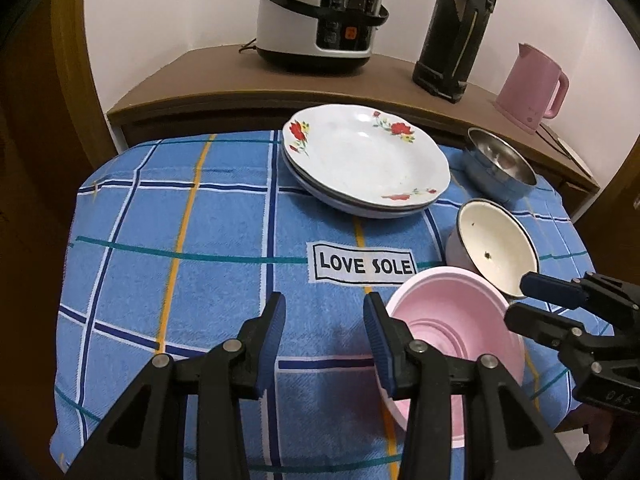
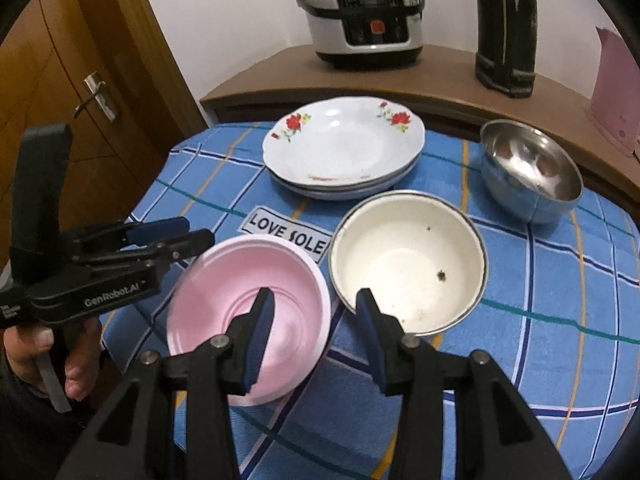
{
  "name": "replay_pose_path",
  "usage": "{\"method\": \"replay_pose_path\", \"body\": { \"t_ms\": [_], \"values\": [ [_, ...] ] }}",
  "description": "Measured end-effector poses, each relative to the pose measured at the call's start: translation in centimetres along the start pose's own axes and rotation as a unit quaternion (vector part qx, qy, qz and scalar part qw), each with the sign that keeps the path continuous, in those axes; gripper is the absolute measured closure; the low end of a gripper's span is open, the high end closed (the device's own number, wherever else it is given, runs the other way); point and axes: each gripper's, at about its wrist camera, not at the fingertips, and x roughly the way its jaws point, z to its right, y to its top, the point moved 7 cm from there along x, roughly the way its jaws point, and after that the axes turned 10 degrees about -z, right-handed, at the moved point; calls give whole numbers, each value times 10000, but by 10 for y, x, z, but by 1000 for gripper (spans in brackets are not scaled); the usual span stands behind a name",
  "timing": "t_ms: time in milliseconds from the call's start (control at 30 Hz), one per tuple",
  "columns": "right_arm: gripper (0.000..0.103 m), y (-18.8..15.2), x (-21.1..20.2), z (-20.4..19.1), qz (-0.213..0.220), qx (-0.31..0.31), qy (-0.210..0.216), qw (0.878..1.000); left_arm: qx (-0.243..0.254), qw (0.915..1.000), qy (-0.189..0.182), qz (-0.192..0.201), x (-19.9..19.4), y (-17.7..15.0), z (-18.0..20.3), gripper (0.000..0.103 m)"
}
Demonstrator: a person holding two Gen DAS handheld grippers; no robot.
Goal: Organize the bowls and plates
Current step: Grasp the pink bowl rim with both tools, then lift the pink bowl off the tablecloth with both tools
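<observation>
Counting the dishes gives three bowls and one stack of plates (image 2: pixel 343 148), the floral plate on top with at least two more rims showing beneath it. From the right wrist view, the pink bowl (image 2: pixel 248 320) sits at about 7 o'clock on the table, the cream enamel bowl (image 2: pixel 408 260) just beside it at centre, the steel bowl (image 2: pixel 532 172) at 2 o'clock, and the stack at 12 o'clock. Both grippers are unclenched and grasp nothing: the left gripper (image 1: pixel 324 344) hangs over bare cloth beside the pink bowl, and the right gripper (image 2: pixel 316 320) straddles that bowl's rim without pressing it. A blue checked tablecloth (image 1: pixel 180 220) covers the table. Behind it, a wooden counter (image 1: pixel 208 76) carries one rice cooker (image 1: pixel 320 16), one dark flask (image 1: pixel 456 28) and one pink kettle (image 1: pixel 532 84). A wooden door (image 2: pixel 80 60) stands at 10 o'clock.
</observation>
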Motion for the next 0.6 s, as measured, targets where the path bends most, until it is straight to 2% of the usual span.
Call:
{"method": "replay_pose_path", "body": {
  "t_ms": [133, 267, 433, 600],
  "values": [
    [60, -4, -8, -2, 70, 8, -23, 10000, -28, 9999, -61, 85, -9, -1, -2, 59],
    [61, -16, -4, -6, -96, -41, 0, 9999, 236, 9993, -303, -32, -12, -11, 14, 59],
    [66, -25, 7, -7, -255, -21, 89, 9996, 406, 9982, -384, -194, -2, -20, 32, 59],
    [75, -28, 10, -8, -257, -36, 128, 9996, 451, 9977, -402, -317, 6, -26, 35, 59]
  ]
}}
